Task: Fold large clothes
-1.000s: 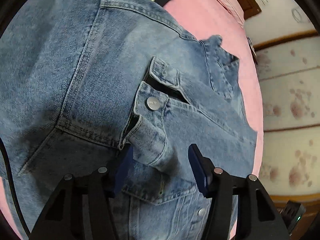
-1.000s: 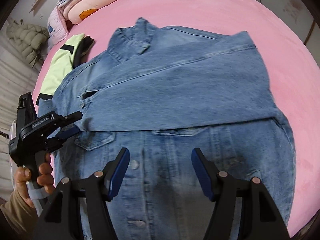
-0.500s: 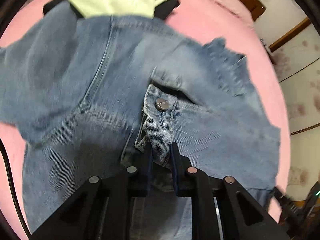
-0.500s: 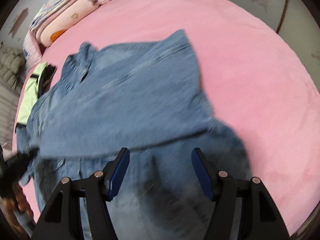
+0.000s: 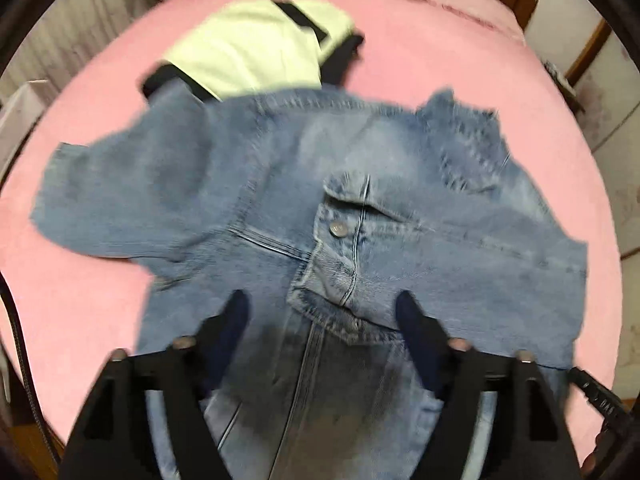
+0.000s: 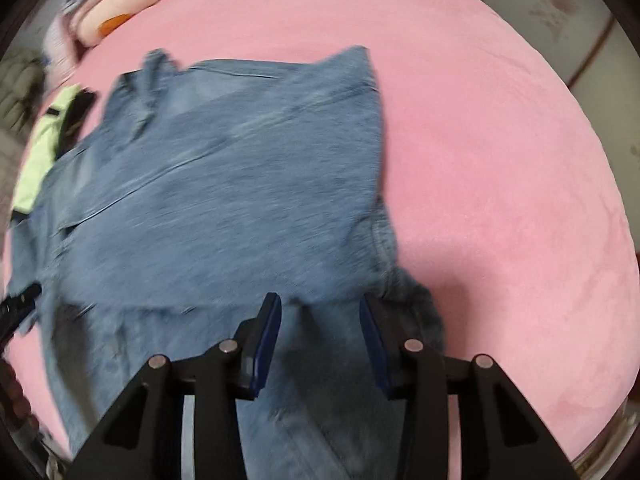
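Note:
A blue denim jacket (image 5: 360, 232) lies spread on the pink bed, both sleeves folded across its front. In the left wrist view my left gripper (image 5: 322, 306) is open and raised above the jacket, its jaws apart over the sleeve cuff with a metal button (image 5: 338, 229). In the right wrist view the jacket (image 6: 224, 200) fills the left half. My right gripper (image 6: 320, 316) hovers low over the jacket's right side with its jaws partly open, with no cloth clearly pinched between them.
A light green and black garment (image 5: 256, 44) lies folded behind the jacket; it also shows in the right wrist view (image 6: 44, 140). Pillows (image 6: 120, 4) sit at the bed's head. Bare pink bedding (image 6: 500, 160) stretches to the right. Walls border the bed.
My left gripper shut on the sleeve cuff, then opened, let it go and pulled back and up. My right gripper moved right over the jacket and its jaws narrowed.

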`<state>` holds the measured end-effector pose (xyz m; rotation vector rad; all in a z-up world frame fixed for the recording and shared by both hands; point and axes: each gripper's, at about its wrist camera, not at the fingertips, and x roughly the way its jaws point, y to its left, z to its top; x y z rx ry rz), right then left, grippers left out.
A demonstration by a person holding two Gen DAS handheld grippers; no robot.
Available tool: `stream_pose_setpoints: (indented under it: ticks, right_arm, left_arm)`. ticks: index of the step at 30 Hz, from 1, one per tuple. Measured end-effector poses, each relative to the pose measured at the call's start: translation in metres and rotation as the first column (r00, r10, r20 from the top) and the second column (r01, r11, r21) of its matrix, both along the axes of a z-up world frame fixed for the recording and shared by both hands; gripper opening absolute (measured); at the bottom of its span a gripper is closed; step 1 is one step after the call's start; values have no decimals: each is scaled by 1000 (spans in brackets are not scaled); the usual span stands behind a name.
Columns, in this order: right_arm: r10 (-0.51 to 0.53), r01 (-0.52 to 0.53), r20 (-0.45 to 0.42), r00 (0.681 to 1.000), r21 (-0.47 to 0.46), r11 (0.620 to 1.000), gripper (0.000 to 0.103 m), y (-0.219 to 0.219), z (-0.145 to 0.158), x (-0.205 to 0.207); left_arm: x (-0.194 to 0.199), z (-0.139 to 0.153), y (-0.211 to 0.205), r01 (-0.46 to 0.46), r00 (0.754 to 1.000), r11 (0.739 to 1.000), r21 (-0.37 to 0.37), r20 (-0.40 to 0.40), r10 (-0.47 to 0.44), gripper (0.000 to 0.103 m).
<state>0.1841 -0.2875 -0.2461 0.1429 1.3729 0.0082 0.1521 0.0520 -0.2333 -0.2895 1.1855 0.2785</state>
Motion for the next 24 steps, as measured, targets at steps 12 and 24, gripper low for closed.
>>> stream_pose_setpoints:
  ticks: [12, 24]
  right_arm:
    - [313, -330, 205, 927, 51, 943, 42, 109, 132, -2]
    - [359, -392, 306, 882, 50, 919, 45, 327, 160, -33]
  left_arm:
    - [-134, 130, 97, -214, 969, 974, -74, 108, 221, 85]
    - [-178, 47, 335, -409, 890, 858, -311, 70, 450, 95]
